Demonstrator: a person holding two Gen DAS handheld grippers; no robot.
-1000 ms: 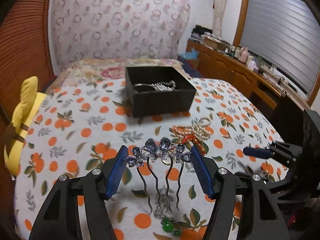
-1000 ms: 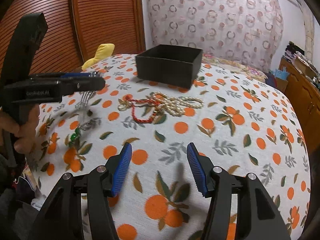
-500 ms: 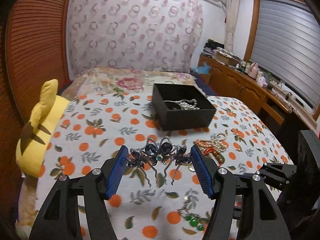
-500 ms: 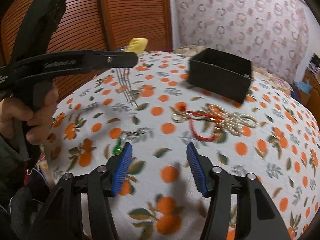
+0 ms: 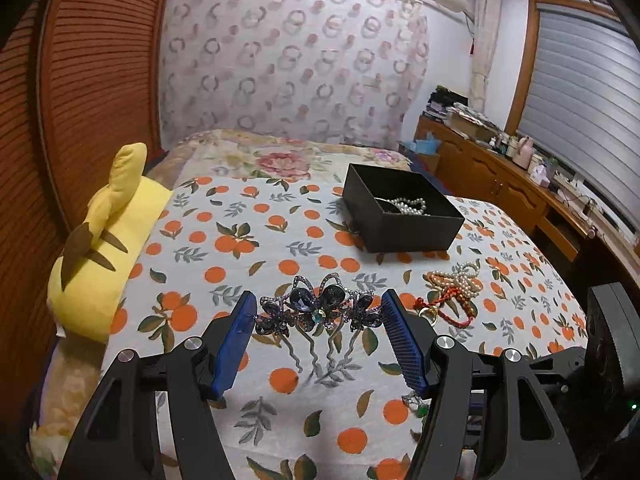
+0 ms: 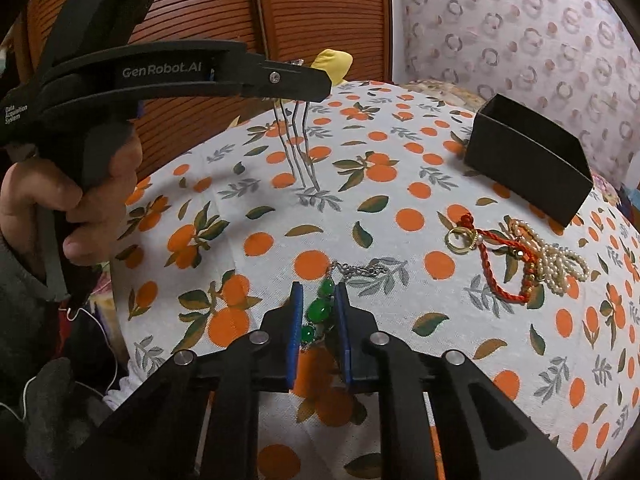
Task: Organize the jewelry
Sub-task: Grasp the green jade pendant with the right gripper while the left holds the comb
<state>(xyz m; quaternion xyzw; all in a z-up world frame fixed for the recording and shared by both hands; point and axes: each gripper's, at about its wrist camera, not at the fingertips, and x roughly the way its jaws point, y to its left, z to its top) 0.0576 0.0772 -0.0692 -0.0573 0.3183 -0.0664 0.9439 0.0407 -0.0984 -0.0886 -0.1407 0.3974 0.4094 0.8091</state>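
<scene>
The left tongs (image 5: 318,312) clamp a dark blue jewelled flower hair comb (image 5: 318,308) above the orange-print bedspread (image 5: 248,248), its wavy prongs hanging down. The right tongs (image 6: 318,306) are closing narrow around a green-bead bracelet (image 6: 318,310) on the bed; whether the pads touch it is unclear, and its near end is hidden. Beyond, an open black box (image 5: 400,228) half hides white pearls (image 5: 410,205).

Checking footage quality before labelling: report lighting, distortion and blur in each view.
Left wrist: warm dim room light, strong fisheye curving, dark vignette corners; hair comb sharp. Right wrist: same curving and vignette; green bracelet crisp, black box clear, soft shadows, no glare.
</scene>
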